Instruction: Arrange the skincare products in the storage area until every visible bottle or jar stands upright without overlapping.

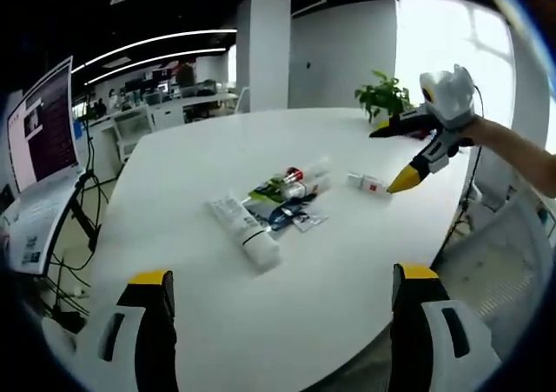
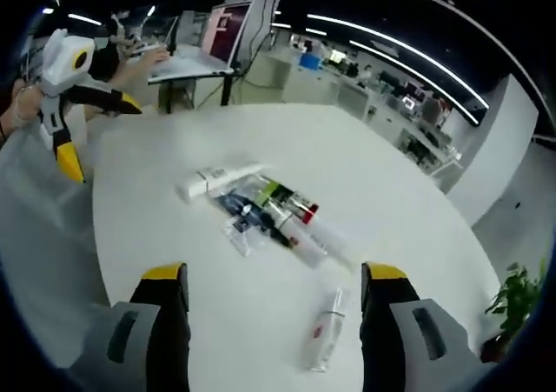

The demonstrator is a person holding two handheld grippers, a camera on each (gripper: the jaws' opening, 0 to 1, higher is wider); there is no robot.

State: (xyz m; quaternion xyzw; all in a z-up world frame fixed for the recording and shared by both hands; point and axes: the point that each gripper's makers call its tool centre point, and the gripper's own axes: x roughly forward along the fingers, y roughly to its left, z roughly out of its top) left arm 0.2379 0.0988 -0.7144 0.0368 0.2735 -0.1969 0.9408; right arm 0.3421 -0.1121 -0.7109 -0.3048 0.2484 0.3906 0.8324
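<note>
Skincare tubes (image 1: 269,205) lie flat, clustered mid-table (image 1: 347,270); one small bottle (image 2: 327,327) lies apart; left gripper (image 1: 278,309) and right gripper (image 2: 274,309) hover, jaws apart, empty.

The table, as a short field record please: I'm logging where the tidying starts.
surface: white table
cluster: skincare items lying flat in a heap mid-table, overlapping
white tube: lying at the heap's edge
small bottle: lying alone, apart from the heap
upright items: none
left gripper: open, above the table, holding nothing
right gripper: open, above the table, holding nothing
background: potted plant, laptop
</note>
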